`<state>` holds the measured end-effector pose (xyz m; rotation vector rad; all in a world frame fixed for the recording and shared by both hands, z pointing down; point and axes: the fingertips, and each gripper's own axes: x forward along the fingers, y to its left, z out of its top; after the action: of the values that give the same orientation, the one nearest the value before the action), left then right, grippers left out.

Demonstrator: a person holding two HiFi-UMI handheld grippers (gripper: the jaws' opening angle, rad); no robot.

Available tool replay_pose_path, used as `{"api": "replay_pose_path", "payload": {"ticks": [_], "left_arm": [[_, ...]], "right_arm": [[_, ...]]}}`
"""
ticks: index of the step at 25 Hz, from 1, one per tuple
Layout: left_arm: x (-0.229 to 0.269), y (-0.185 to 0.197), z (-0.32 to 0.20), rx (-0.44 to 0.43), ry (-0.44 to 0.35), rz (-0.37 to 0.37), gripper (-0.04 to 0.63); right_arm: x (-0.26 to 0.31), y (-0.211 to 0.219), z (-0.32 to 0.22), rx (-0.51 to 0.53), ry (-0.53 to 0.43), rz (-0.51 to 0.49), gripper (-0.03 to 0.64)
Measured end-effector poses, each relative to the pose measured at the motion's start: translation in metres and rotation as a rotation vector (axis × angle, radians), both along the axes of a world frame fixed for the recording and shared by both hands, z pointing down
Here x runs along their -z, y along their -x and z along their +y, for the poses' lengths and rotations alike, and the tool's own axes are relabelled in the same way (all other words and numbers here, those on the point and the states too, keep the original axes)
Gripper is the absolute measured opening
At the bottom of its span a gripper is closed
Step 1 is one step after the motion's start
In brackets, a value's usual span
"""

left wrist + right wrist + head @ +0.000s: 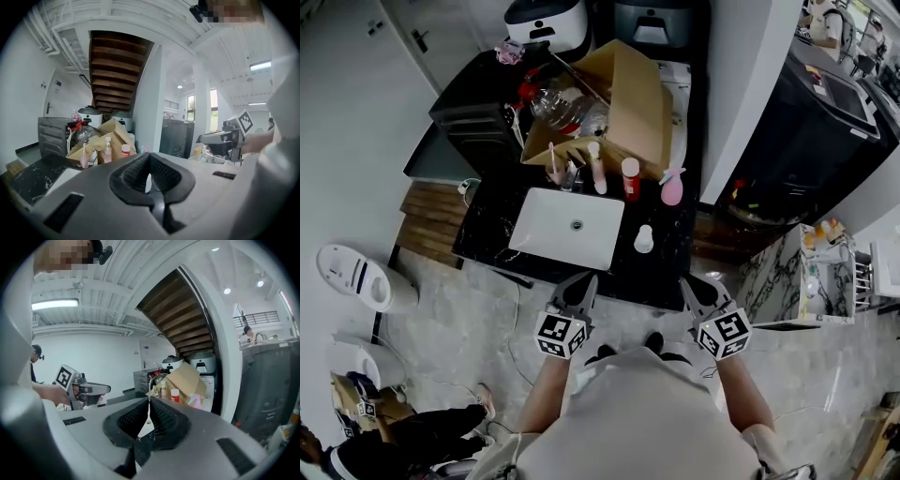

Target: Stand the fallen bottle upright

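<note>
Currently, both tools are held level and close to the body, short of the countertop's (487,234) front edge. The left gripper (586,283) is clenched with nothing between its jaws, and the right gripper (689,286) is likewise closed and empty. This posture is judged a neutral one, clear of the work, with nothing engaged.

A small white bottle (644,239) is noted near the front edge, just right of the white sink (544,230). It is taken as the task's thing and appears upright from above, though this cannot be confirmed from that angle. No bottle is seen plainly lying.

Toward the rear edge a cardboard box (628,94) is tipped open. In front of it, a red-capped bottle (630,178) and a pink spray bottle (672,187) are stood in a row, apparently to keep them reachable.

The countertop is black and veined, and narrow. The floor (469,319) is grey stone tile. A wooden staircase underside (117,70) is seen above white walls.
</note>
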<state>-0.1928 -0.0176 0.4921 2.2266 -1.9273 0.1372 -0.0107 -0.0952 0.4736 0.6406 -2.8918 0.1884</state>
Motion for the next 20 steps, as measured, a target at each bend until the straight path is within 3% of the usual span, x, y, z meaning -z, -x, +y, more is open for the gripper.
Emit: {"api": "replay_pose_path", "payload": {"ticks": [20], "left_arm": [[0.004,0.02,0.012,-0.046,0.0,0.024,0.008]], "right_arm": [[0.007,0.025,0.013,-0.036,-0.005,0.008,0.035]]}}
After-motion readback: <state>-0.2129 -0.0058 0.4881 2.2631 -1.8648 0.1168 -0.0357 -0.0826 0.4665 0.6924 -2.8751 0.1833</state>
